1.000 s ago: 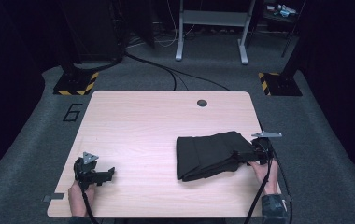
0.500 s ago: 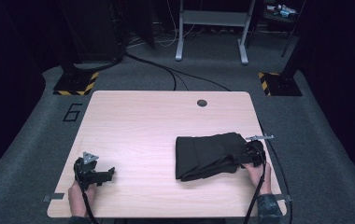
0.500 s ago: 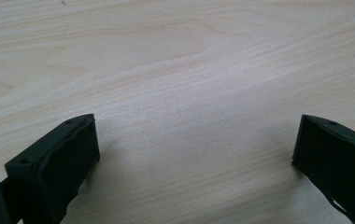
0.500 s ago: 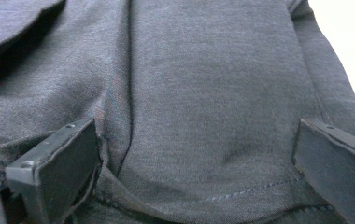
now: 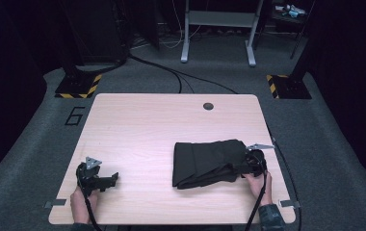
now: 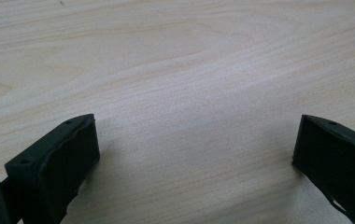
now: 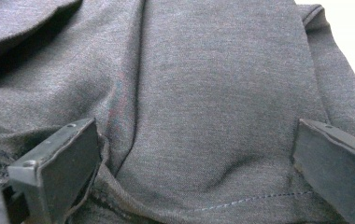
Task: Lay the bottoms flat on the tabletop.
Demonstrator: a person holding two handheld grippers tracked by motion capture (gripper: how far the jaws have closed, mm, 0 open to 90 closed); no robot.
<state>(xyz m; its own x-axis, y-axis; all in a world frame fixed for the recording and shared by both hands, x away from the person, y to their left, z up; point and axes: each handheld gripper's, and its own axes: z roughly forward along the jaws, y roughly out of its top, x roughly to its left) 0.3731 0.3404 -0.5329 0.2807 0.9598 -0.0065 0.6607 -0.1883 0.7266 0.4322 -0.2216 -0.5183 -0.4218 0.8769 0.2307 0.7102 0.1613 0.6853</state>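
A folded dark grey garment (image 5: 207,162) lies on the right half of the wooden table (image 5: 162,130). My right gripper (image 5: 246,166) sits at the garment's right edge, open, its jaws spread wide over the cloth. Up close, the grey fabric (image 7: 199,93) with a stitched hem runs between the two jaws and nothing is pinched. My left gripper (image 5: 108,180) rests near the table's front left corner, open, far from the garment. Bare wood (image 6: 189,93) lies between its jaws.
A round cable hole (image 5: 208,106) sits near the table's far edge. A "6" is marked on the floor (image 5: 74,116) left of the table. Metal stand legs (image 5: 218,50) and cables lie on the floor beyond. Both hands hold the grippers at the front edge.
My right gripper has moved left and slightly forward onto the garment's right edge. The left gripper has stayed put.
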